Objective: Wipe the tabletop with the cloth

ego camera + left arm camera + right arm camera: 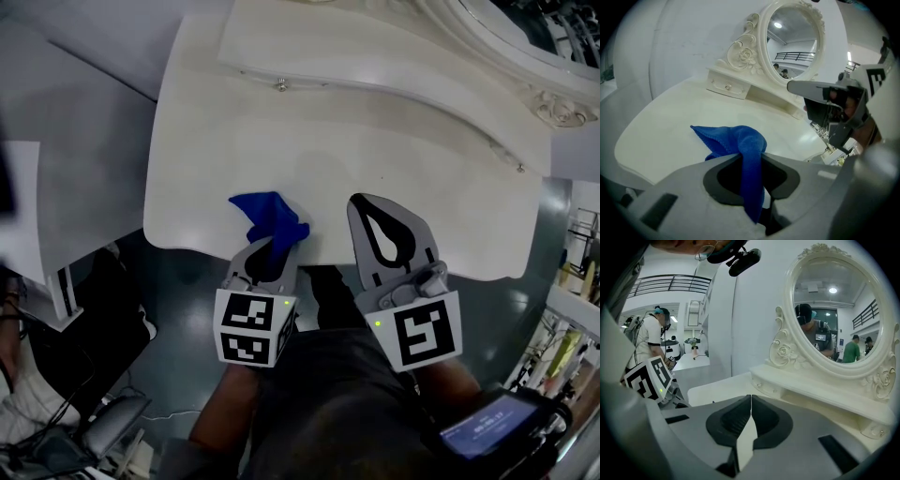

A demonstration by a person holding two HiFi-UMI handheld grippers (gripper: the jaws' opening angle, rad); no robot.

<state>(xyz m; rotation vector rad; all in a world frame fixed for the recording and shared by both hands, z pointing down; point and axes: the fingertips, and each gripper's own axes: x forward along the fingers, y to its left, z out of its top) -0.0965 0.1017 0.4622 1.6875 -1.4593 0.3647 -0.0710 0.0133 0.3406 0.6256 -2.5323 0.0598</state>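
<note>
A blue cloth lies bunched at the near edge of the white tabletop. My left gripper is shut on the cloth's near end. In the left gripper view a strip of the cloth runs down between the closed jaws of the left gripper, and the rest spreads on the tabletop just ahead. My right gripper hovers over the table's near edge to the right of the cloth, shut with nothing in it. In its own view the right gripper has its jaws pressed together, empty.
A raised shelf with a small knobbed drawer runs along the table's back. An oval mirror in an ornate white frame stands on it. The floor drops away below the near edge. A person's legs are under me.
</note>
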